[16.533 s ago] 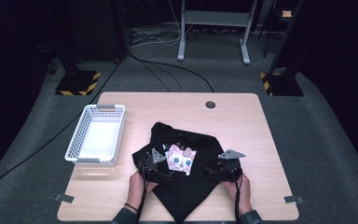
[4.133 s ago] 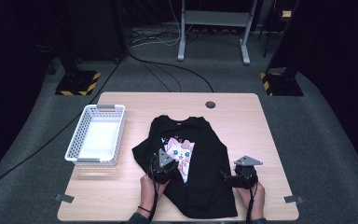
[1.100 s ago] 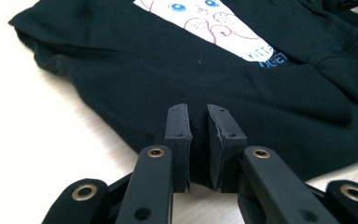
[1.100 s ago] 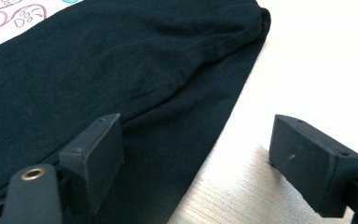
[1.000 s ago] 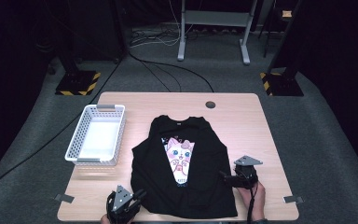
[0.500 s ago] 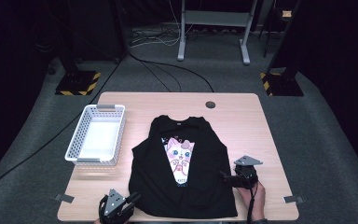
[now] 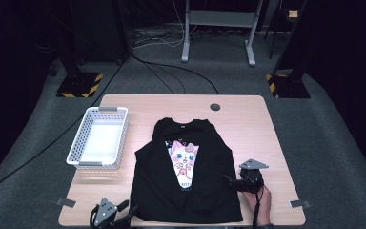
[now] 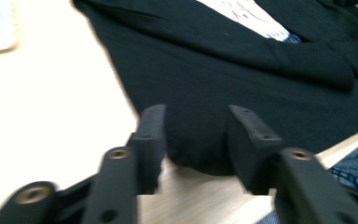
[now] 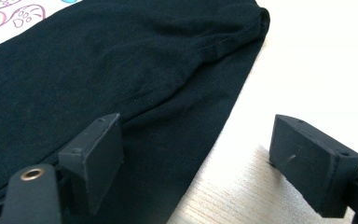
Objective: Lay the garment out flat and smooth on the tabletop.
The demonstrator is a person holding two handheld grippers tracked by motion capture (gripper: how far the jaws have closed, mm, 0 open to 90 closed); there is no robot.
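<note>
One black cat-print T-shirt (image 7: 186, 176); one white mesh basket (image 7: 100, 141); two handheld grippers; one wooden table (image 7: 248, 124).

Each hand carried a black two-jaw gripper (image 7: 233, 182) with blocky matte pads, brass-ringed screw holes, a grey three-cornered top plate and a black trailing cable; blue denim (image 8: 354, 161) showed below.

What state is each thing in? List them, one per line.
Shirt: flat on the table, sleeves folded in, cat print showing.
Basket: upright, empty, left of the shirt.
Left tool: jaws just opened, at the shirt's near left corner, pads not pressing it.
Right tool: open, straddling the shirt's right edge, not gripping.
</note>
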